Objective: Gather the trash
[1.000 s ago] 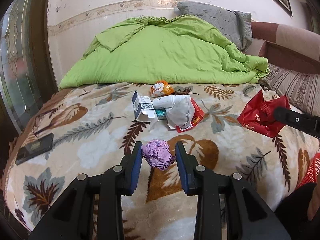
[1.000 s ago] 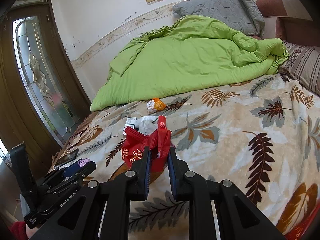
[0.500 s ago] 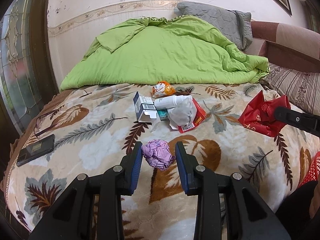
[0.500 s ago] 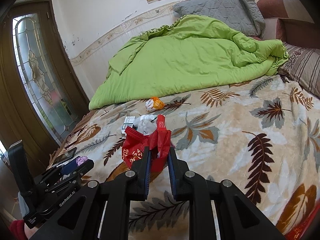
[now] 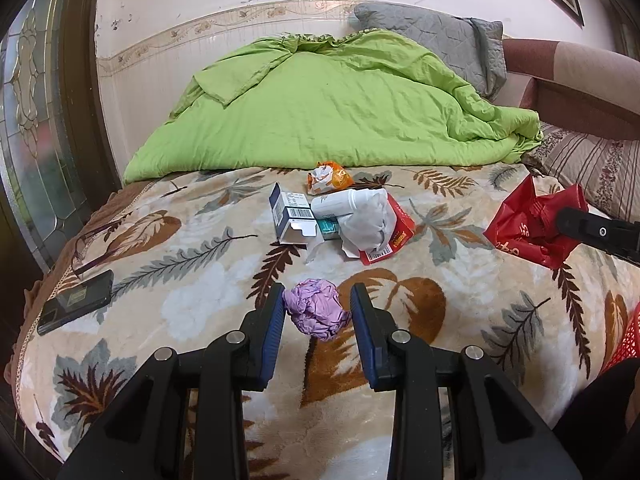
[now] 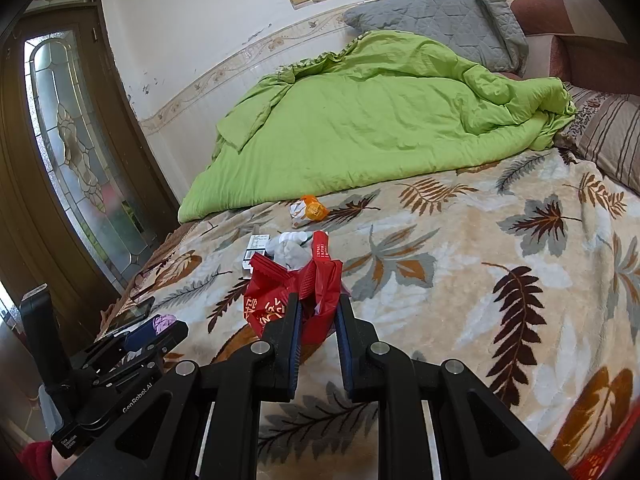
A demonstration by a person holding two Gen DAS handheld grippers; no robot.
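My left gripper [image 5: 318, 312] pinches a crumpled purple wad [image 5: 316, 314] above the near part of the leaf-patterned blanket [image 5: 460, 312]. My right gripper [image 6: 318, 316] clamps a red wrapper [image 6: 296, 292]. More trash [image 5: 340, 216] lies farther off, near the green quilt [image 5: 340, 112].

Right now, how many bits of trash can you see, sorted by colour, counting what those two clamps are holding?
Purple: 1, crumpled ball in the left gripper
Red: 2, wrapper in the right gripper; flat box
Orange: 1, wrapper
White and blue: 1, open carton
White: 2, bottle; crumpled paper
Total: 7
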